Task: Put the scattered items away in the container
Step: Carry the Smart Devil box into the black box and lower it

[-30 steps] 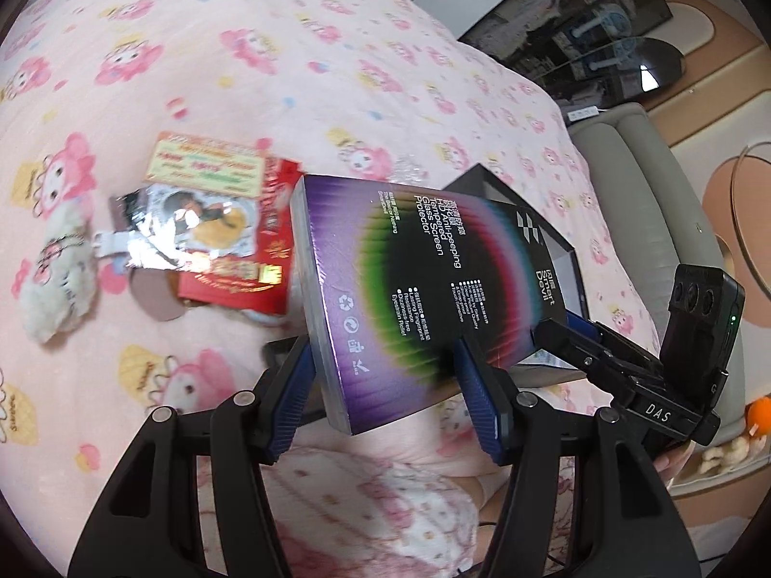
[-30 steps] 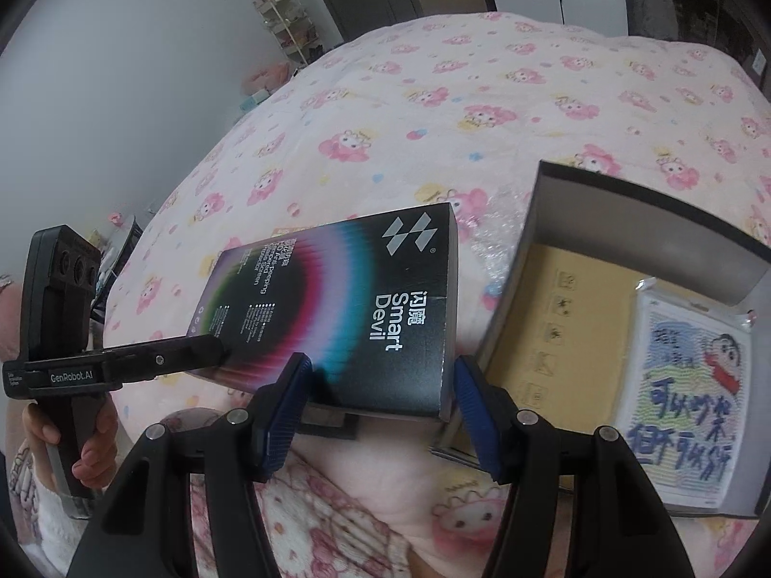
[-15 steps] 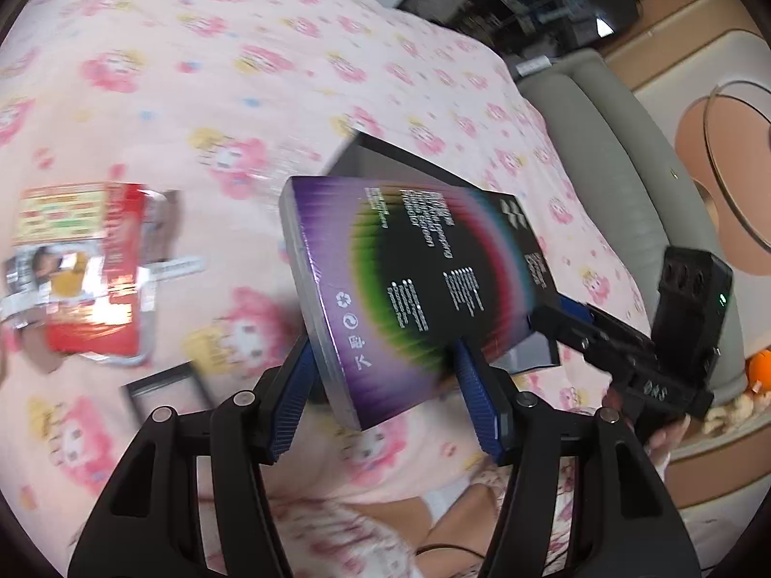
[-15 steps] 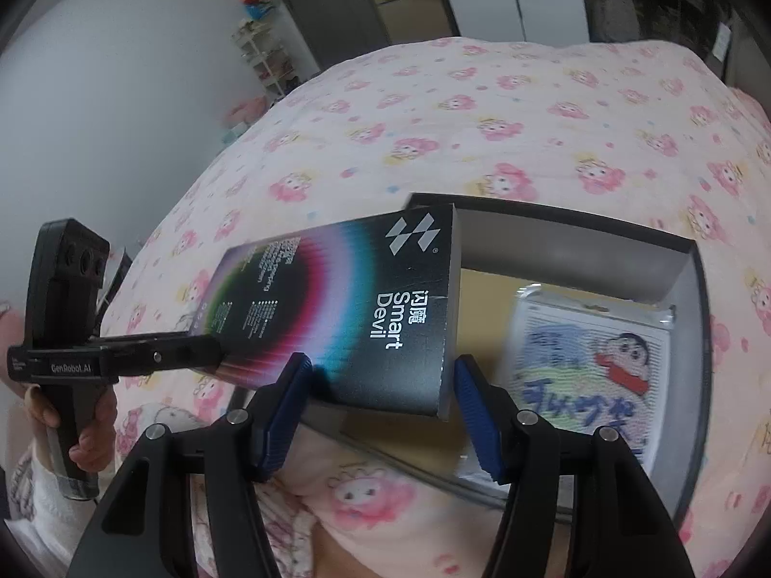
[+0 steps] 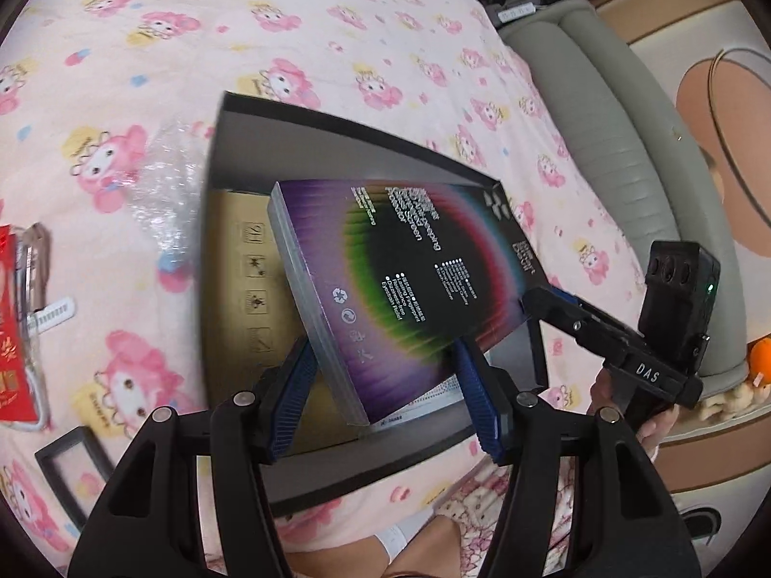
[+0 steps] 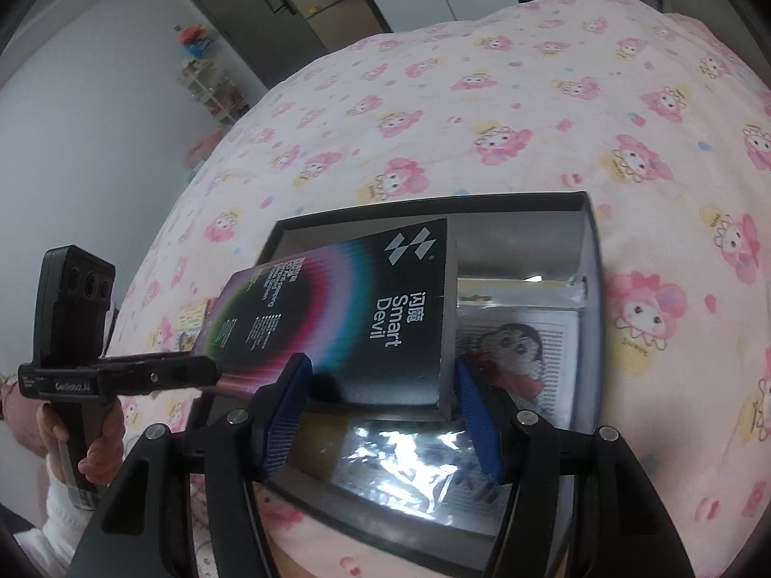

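A flat black box with rainbow rings [image 5: 409, 279] [image 6: 347, 318], printed "Smart Devil", hangs tilted over the open dark container [image 5: 337, 120] [image 6: 595, 289] on the pink bedspread. My left gripper [image 5: 385, 395] is shut on the box's near purple end. My right gripper [image 6: 380, 409] is shut on the end with the logo; it also shows in the left wrist view [image 5: 554, 303]. The left gripper's fingertips [image 6: 192, 371] meet the box's far edge in the right wrist view. Inside the container lie a cartoon card packet [image 6: 525, 351], a shiny foil packet [image 6: 409, 453] and a cardboard sheet [image 5: 241, 265].
Left of the container lie crumpled clear wrap [image 5: 164, 183], a red packet [image 5: 9, 327] and a small black frame [image 5: 72, 462]. A grey sofa [image 5: 626, 168] runs along the bed's right side. A person's hands hold both gripper handles.
Both grippers have carried the box sideways from beside the container to above its inside. The red packet has slid to the left edge of the left wrist view.
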### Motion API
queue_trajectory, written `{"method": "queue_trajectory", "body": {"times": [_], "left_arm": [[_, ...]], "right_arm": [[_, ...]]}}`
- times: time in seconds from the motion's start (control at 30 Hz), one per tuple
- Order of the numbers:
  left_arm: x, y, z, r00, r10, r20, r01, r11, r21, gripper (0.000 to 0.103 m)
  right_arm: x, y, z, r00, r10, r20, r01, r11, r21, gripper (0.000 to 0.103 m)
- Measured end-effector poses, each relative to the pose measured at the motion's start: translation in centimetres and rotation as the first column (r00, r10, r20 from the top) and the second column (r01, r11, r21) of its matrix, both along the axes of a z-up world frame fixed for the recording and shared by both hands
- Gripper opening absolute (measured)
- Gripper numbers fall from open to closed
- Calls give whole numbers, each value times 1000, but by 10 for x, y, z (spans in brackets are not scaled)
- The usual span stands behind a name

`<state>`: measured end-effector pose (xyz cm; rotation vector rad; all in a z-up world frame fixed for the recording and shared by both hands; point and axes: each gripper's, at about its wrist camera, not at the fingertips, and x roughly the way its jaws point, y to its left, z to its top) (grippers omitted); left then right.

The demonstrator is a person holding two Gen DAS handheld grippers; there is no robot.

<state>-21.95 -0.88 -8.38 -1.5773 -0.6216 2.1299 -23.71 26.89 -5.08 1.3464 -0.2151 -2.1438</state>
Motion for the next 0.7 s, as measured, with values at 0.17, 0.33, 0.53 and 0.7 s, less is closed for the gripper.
{"method": "queue_trajectory", "body": {"times": [0.17, 0.33, 0.53, 0.7], "left_arm": [[-10, 16, -14, 999, -8, 50, 10, 999, -39, 60], [-13, 21, -34, 996, -28, 83, 28, 1000, 0, 61], [-15, 29, -48, 992, -57, 112, 58, 998, -6, 62], [-15, 38, -52, 989, -86, 122, 91, 995, -38, 64]], "right_arm": [[-8, 4, -13, 999, -38, 21, 37, 998, 57, 57], [-11, 4, -23, 997, -70, 11, 69, 991, 111, 57], [-17, 0, -32, 995, -100, -21, 102, 977, 185, 57], [-22, 3, -41, 993, -115, 8, 111, 976, 189, 57]]}}
